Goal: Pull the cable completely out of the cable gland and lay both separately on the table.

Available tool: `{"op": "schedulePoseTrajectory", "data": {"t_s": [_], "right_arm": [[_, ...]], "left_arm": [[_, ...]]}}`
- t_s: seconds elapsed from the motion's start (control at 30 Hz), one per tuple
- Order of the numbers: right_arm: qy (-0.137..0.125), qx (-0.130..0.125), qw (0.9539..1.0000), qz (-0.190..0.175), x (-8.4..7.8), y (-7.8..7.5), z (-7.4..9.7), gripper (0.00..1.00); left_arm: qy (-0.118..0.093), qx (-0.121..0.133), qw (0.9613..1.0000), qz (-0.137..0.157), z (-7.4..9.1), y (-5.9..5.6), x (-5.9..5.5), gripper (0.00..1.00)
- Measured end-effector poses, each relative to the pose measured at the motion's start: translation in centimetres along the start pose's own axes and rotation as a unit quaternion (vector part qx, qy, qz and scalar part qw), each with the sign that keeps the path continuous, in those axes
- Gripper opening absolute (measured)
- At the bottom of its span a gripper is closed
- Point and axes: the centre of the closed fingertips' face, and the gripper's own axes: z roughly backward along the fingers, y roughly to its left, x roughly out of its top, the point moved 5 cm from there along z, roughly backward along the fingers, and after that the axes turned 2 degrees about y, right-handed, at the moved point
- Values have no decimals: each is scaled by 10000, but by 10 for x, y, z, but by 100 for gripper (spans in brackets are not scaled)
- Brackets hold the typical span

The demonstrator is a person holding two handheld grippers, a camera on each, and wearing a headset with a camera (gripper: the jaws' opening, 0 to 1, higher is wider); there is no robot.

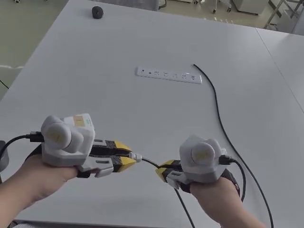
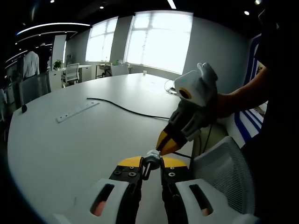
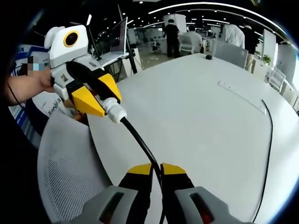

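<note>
Over the near edge of the white table (image 1: 118, 104), my left gripper (image 1: 129, 156) is shut on the small white cable gland (image 1: 136, 156), which sticks out past its yellow tips. The gland (image 2: 151, 159) sits pinched between those jaws in the left gripper view. A black cable (image 1: 151, 163) leaves the gland and runs a short way right into my right gripper (image 1: 163, 171), which is shut on it. In the right gripper view the cable (image 3: 138, 138) rises from my own jaws (image 3: 156, 170) to the gland (image 3: 115, 110). The cable's free length hangs down past the table edge.
A white power strip (image 1: 169, 75) lies mid-table with its black cord (image 1: 219, 115) trailing right and toward me. A dark round object (image 1: 97, 12) sits at the far end. A grey mesh chair (image 3: 65, 172) stands just below the grippers.
</note>
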Motion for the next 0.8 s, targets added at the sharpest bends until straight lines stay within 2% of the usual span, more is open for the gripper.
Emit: {"op": "schedulePoseTrajectory", "data": {"t_s": [0.13, 0.2, 0.27, 0.37, 0.4, 0.47, 0.5, 0.6, 0.67, 0.73, 0.8], "right_arm": [[-28, 20, 9999, 141, 1, 1, 0, 5], [-136, -56, 9993, 350, 6, 3, 1, 19], [-231, -76, 9981, 571, 12, 6, 3, 25], [-409, -57, 9953, 872, 25, 14, 8, 25], [-483, -62, 9923, 1140, 31, 18, 10, 24], [-471, -3, 9877, 1489, 38, 27, 11, 24], [-440, 15, 9830, 1784, 41, 33, 11, 23], [-479, -51, 9745, 2192, 48, 40, 11, 17], [-498, -50, 9734, 2236, 51, 44, 11, 9], [-422, -40, 9745, 2202, 51, 42, 7, 10], [-310, -81, 9714, 2352, 49, 41, 5, 10]], "left_arm": [[-18, 4, 10000, -20, 0, 0, 0, 15], [12, 7, 10000, -52, 0, 0, -1, 15], [3, 9, 10000, -27, 0, -1, -2, 15], [0, 13, 10000, -24, 0, -1, -2, 15], [2, 7, 10000, -21, 0, -1, -2, 15], [3, 7, 10000, -12, 0, -1, -2, 15], [9, 10, 10000, -10, 0, -1, -2, 15], [8, 10, 10000, -3, 0, -1, -2, 15], [9, 11, 10000, 0, 1, -2, -2, 15], [7, 10, 10000, 19, 1, -2, -2, 15], [6, 14, 10000, 7, 1, -3, -2, 15]]}}
